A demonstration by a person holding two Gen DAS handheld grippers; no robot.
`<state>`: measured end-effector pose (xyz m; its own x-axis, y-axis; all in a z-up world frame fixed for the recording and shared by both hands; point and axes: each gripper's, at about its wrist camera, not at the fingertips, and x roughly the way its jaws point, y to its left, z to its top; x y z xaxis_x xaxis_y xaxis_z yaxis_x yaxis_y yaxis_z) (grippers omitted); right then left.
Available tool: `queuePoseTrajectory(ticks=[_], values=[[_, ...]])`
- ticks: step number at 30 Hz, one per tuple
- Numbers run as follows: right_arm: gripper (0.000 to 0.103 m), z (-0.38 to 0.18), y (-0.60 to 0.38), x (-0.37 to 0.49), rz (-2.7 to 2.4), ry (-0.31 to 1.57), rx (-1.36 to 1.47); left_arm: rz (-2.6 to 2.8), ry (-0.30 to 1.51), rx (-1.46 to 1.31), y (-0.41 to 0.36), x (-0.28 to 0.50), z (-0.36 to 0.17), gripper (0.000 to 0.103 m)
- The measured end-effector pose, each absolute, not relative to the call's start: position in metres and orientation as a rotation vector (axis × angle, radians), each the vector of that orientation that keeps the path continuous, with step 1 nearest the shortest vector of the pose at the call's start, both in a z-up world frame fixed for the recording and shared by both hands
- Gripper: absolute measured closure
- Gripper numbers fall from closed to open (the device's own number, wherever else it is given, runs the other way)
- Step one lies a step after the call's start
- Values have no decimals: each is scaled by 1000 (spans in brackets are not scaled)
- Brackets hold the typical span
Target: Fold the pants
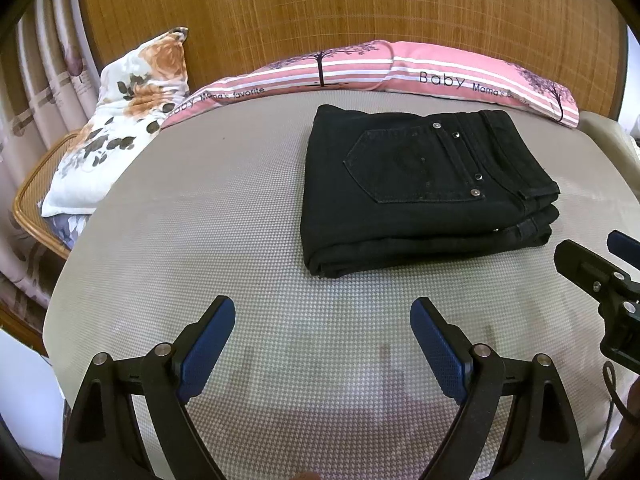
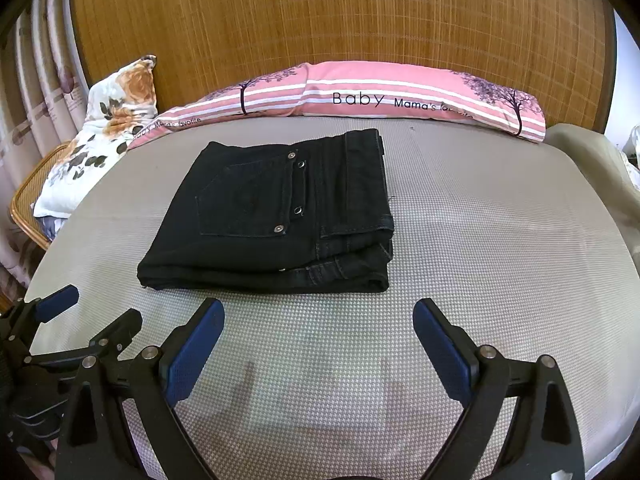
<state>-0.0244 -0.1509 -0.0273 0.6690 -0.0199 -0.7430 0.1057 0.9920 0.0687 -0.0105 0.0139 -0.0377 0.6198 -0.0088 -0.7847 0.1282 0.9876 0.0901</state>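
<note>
Black jeans [image 1: 424,192] lie folded into a compact stack on the grey mattress [image 1: 200,240], back pocket up. They also show in the right wrist view [image 2: 276,216]. My left gripper [image 1: 322,320] is open and empty, hovering over the mattress short of the stack's near edge. My right gripper [image 2: 318,320] is open and empty, just in front of the stack. The right gripper shows at the right edge of the left wrist view [image 1: 592,256]. The left gripper shows at the lower left of the right wrist view [image 2: 96,308].
A long pink striped pillow [image 2: 360,96] lies along the woven headboard [image 2: 340,12]. A floral pillow [image 1: 128,120] leans at the back left over a rattan stand [image 1: 32,200]. Curtains hang at the far left. The grey mattress [image 2: 500,240] extends right of the jeans.
</note>
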Motion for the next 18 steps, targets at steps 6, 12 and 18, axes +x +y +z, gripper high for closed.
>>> queuePoseTrajectory(ticks=[6,12,18], values=[[9,-27,-151,-24,-73,835,112,-86,895,152,12,-10,-38,14],[9,-28,-153,-25,-74,837,114,-85,897,152,11,-11,-38,14],[9,-28,-153,-25,-75,836,114,-95,895,158,10,-8,-38,14]])
